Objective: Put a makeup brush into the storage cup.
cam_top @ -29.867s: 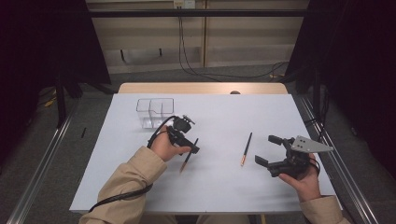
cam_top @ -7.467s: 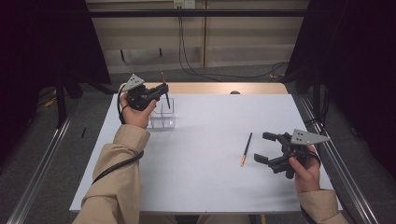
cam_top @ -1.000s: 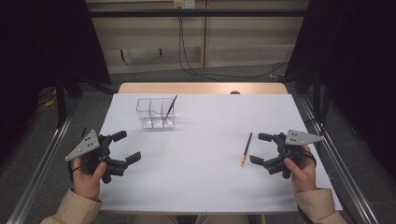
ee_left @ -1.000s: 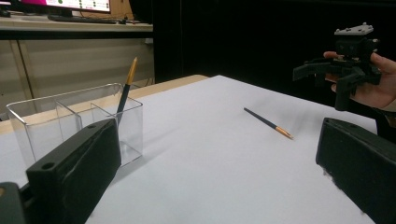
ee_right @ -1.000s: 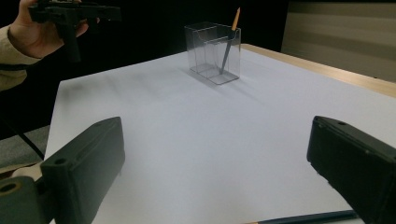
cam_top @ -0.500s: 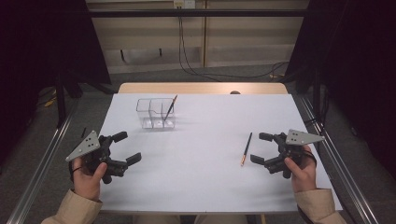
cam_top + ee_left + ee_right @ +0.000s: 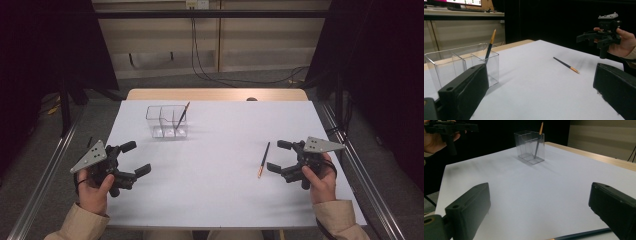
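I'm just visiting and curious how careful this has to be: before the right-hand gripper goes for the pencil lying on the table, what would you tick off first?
1. Right gripper open: ok, jaws stand wide apart.
2. Right gripper empty: ok, nothing between the jaws.
3. Loose pencil free to grab: ok, it lies flat on the white table, just left of the right gripper, touching nothing else.
4. Clear holder upright: ok, one pencil already leans in its right compartment.
5. Room left in the holder: ok, the other compartments look empty.
6. Left gripper out of the way: ok, open near the table's left edge.
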